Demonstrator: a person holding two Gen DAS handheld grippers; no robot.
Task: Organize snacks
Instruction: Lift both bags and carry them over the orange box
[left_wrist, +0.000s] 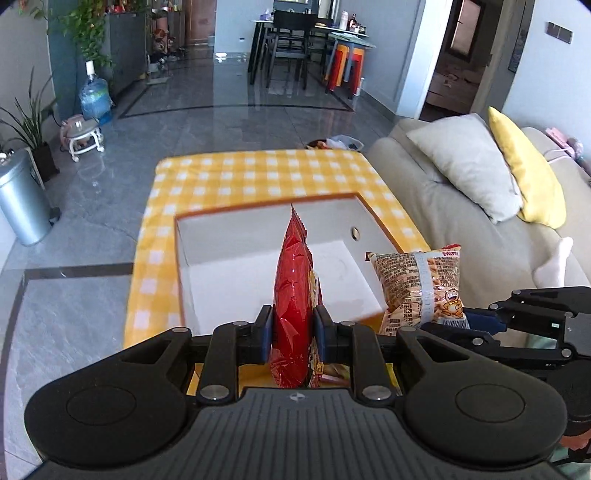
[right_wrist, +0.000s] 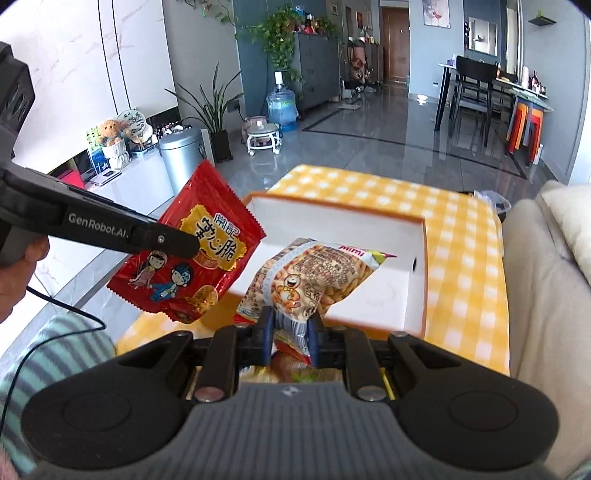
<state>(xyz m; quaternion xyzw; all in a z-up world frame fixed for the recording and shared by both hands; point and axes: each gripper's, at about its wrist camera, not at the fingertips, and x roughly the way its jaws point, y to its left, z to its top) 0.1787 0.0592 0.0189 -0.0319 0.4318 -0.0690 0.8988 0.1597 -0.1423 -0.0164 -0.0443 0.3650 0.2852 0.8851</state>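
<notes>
Both cameras sit just behind their own claws and look forward and steeply down at the white box (left_wrist: 258, 266) on the yellow-checked tabletop (left_wrist: 258, 173), close above its near rim.

The left wrist view faces the box almost square on, with the sofa (left_wrist: 461, 236) to the box's right and the dining table (left_wrist: 314, 29) far beyond it.

The right wrist view looks from the box's right, angled across it toward the metal bin (right_wrist: 181, 158).

Both views share the box, the tabletop and the floor beyond; the box's near edge is probably hidden in each.
</notes>
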